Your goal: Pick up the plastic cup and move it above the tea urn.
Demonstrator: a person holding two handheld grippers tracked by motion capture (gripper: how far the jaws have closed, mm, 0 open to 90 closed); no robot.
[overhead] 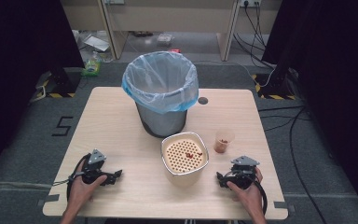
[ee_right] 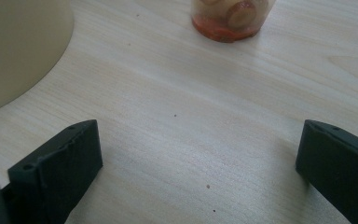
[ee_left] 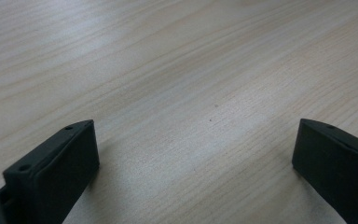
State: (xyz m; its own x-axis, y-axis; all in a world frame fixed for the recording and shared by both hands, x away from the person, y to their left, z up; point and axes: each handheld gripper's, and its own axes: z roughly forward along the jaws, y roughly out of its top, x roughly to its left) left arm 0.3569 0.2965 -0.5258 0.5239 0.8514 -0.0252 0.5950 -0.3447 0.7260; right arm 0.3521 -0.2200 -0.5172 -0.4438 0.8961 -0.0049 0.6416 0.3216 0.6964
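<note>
I have both hands resting low on the desk [overhead: 121,121], the left gripper [overhead: 114,176] and right gripper [overhead: 221,179] each spread wide and holding nothing, flanking the cream strainer tub [overhead: 185,156]. The small cup [overhead: 223,141] of reddish scraps stands just ahead of my right gripper. Behind the tub sits the lined bin [overhead: 161,93], I judge for easy tipping.
</note>
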